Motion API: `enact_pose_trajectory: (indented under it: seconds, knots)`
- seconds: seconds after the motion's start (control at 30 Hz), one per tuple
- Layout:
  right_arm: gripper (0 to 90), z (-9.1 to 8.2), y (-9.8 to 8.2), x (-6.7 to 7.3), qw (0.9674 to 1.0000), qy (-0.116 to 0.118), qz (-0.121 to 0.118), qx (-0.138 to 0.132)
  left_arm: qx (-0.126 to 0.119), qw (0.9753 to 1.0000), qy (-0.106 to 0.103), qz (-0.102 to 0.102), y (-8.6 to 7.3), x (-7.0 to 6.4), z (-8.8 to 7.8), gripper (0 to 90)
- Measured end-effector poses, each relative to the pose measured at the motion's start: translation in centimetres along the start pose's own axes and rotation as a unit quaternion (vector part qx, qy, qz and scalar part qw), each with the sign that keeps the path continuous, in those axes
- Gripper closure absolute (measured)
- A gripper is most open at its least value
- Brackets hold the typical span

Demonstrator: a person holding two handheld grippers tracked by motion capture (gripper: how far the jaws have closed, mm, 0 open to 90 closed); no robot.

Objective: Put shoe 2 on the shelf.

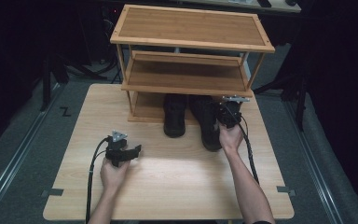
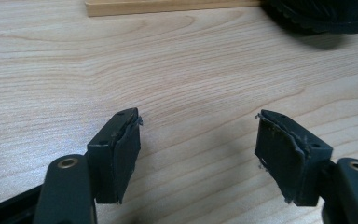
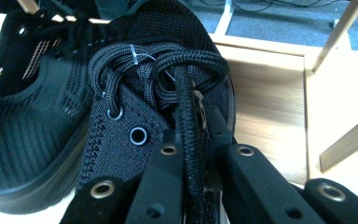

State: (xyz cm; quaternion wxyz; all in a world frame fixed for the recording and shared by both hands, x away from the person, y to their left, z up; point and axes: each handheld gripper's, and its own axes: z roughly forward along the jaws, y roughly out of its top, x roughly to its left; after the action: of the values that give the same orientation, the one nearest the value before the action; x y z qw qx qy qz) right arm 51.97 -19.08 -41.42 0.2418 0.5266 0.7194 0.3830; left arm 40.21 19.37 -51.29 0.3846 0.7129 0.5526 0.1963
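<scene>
Looks like a shoe-to-rack step, judged from the grip: right gripper (image 3: 193,140) clamped tight on the lace (image 3: 186,107) of the right-hand black shoe (image 1: 206,122), jaws nearly together with the cord pinched between the pads. Worth keeping that pinch firm and drawing smoothly, since a lace alone gives a loose, swinging hold; better to slide the shoe along the wood than to hoist it, and to watch that the bow does not pull undone. Best also to steer clear of the rack post (image 3: 338,28) at the far right in the right gripper view, and of the neighbouring shoe (image 1: 175,114) just left.

Right-hand shoe placed at the far right of the table (image 1: 168,186), toe toward the near edge, heel tucked under the lowest shelf of the bamboo rack (image 1: 191,28); touching the right gripper at the laces, directly beneath it. Second shoe just beside it, to the left, also partly under the rack.

Left gripper (image 1: 121,150) resting at the near left of the table, well apart from both shoes. Jaws spread wide, nothing between the pads (image 2: 129,149), bare wood showing in the gap; sole edge of a shoe (image 2: 324,16) visible far ahead at the right of the left gripper view.
</scene>
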Motion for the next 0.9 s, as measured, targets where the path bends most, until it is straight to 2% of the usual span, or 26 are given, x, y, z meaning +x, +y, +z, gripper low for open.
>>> enact_pose_trajectory:
  seconds: [0.27, 0.5, 0.67, 0.9]
  knots:
    - [88.1, 1.4, 0.3, 0.1, 0.9995, -0.009, 0.028, -0.006, 0.000, 1.0000, 0.001, 0.001, 0.0, 0.0, 0.0, 31.2]
    - [88.1, 3.0, 0.8, 1.0, 0.9992, -0.023, 0.031, -0.008, 0.001, 1.0000, 0.001, 0.001, 0.0, 0.0, 0.0, 31.2]
    - [88.0, 3.8, 1.1, 1.9, 0.9988, -0.029, 0.035, -0.021, 0.000, 1.0000, 0.000, 0.001, 0.0, 0.0, 0.0, 31.2]
    - [87.8, 5.3, 1.0, 1.9, 0.9973, -0.049, 0.051, -0.017, 0.000, 1.0000, 0.000, 0.001, 0.0, 0.0, 0.0, 31.2]
